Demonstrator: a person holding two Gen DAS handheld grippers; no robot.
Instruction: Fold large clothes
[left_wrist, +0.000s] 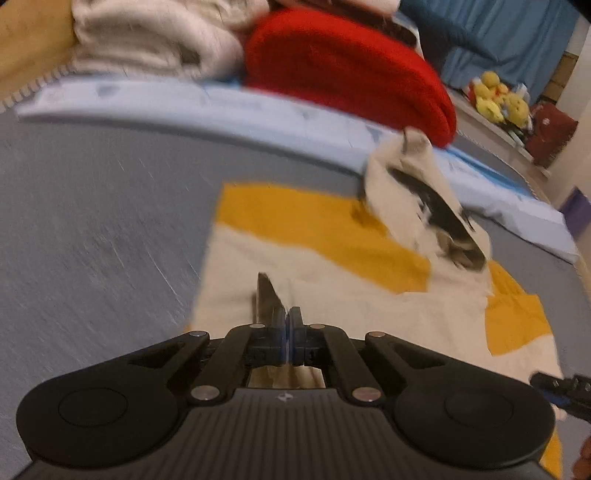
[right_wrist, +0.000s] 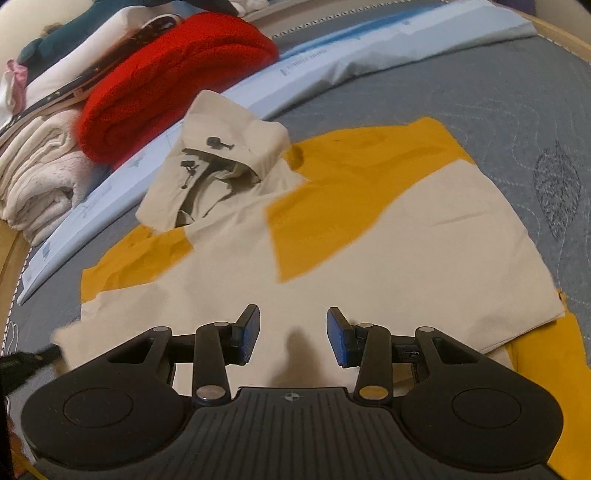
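A cream and mustard-yellow hooded jacket (right_wrist: 369, 236) lies partly folded on the grey mattress (right_wrist: 480, 85); its hood (right_wrist: 221, 162) with black toggles points to the far side. It also shows in the left wrist view (left_wrist: 332, 258). My left gripper (left_wrist: 287, 325) is shut on the jacket's cream near edge, a dark strip of fabric sticking up between the pads. My right gripper (right_wrist: 291, 332) is open and empty, low over the cream panel. Its tip shows in the left wrist view (left_wrist: 561, 391) at the right edge.
A folded red blanket (right_wrist: 177, 74) and a stack of cream towels (right_wrist: 40, 173) sit beyond the hood on a light blue sheet (right_wrist: 332, 62). The wooden bed frame (right_wrist: 11, 266) runs along the left. Yellow plush toys (left_wrist: 498, 99) sit far off on a shelf.
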